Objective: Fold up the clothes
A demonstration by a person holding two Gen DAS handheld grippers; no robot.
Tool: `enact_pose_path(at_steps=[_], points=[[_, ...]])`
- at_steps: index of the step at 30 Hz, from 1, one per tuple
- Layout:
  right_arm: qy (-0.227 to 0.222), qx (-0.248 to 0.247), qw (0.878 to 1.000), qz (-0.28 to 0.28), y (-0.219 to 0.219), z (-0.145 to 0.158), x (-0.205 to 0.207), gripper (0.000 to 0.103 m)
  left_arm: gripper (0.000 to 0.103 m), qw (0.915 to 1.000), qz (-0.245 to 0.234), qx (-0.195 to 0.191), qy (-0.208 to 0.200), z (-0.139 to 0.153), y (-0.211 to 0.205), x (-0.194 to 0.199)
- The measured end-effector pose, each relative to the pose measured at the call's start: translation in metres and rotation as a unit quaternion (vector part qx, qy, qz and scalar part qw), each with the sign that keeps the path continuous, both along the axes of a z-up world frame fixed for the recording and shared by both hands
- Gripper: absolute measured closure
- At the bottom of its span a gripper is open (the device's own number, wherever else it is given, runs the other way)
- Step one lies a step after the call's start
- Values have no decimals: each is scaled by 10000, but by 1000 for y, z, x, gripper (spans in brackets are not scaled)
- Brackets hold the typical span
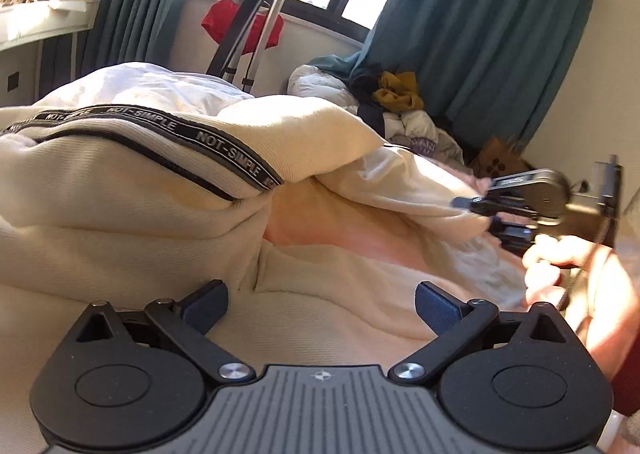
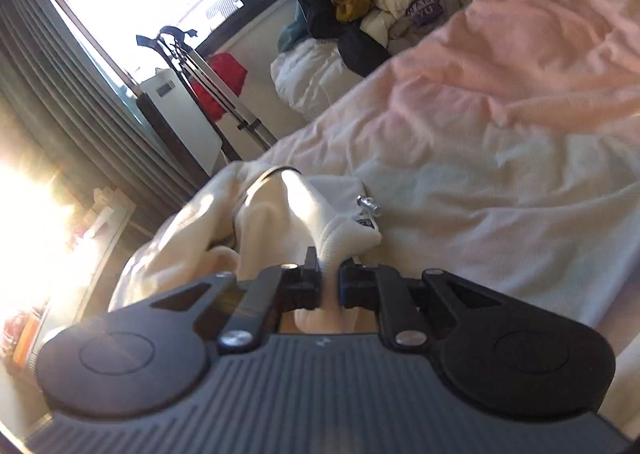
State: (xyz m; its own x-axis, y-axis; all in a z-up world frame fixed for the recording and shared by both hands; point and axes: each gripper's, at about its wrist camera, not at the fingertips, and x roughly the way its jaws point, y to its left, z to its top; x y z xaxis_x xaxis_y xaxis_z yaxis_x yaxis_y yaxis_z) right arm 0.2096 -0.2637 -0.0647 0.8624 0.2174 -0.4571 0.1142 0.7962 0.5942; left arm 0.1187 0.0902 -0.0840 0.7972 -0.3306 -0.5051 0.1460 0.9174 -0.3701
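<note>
A cream garment [image 1: 132, 198] with a black "NOT-SIMPLE" tape stripe lies bunched on the bed. My left gripper [image 1: 322, 304] is open just above the cream cloth, its blue-padded fingers [image 1: 434, 308] spread wide and empty. My right gripper [image 2: 330, 274] is shut on a fold of the same cream garment [image 2: 280, 214], which has a metal zip pull beside the pinch. In the left wrist view the right gripper [image 1: 480, 214] comes in from the right, clamped on the garment's edge.
A pink and white bed sheet [image 2: 500, 94] covers the bed. A heap of other clothes [image 1: 396, 102] lies at the far end by teal curtains [image 1: 480, 34]. A tripod [image 1: 256, 26] and red cloth stand by the window. A shelf [image 1: 44, 18] is at left.
</note>
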Motion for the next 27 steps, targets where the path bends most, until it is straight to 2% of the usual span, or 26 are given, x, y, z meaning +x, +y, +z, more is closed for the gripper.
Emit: enact_pose_path(at_steps=[5, 8, 11, 16, 20, 23, 27], points=[[-835, -67, 9964, -85, -34, 76, -32, 92, 3, 9992, 231, -288, -156, 8, 11, -7], [-1177, -188, 9924, -313, -72, 124, -48, 92, 3, 9983, 328, -412, -262, 16, 17, -12], [-1327, -512, 9875, -678, -113, 162, -57, 93, 3, 9976, 380, -407, -412, 26, 17, -18], [-1424, -552, 9789, -1361, -182, 210, -69, 93, 3, 9969, 390, -414, -545, 33, 17, -21], [-1787, -729, 9667, -1682, -218, 242, -85, 93, 3, 9969, 448, -483, -422, 30, 17, -16], [-1830, -1046, 9592, -1886, -235, 251, -87, 94, 3, 9967, 517, -524, -349, 28, 17, -14], [-1345, -1364, 9606, -2012, -245, 227, -80, 94, 3, 9966, 525, -586, -231, 24, 19, -12]])
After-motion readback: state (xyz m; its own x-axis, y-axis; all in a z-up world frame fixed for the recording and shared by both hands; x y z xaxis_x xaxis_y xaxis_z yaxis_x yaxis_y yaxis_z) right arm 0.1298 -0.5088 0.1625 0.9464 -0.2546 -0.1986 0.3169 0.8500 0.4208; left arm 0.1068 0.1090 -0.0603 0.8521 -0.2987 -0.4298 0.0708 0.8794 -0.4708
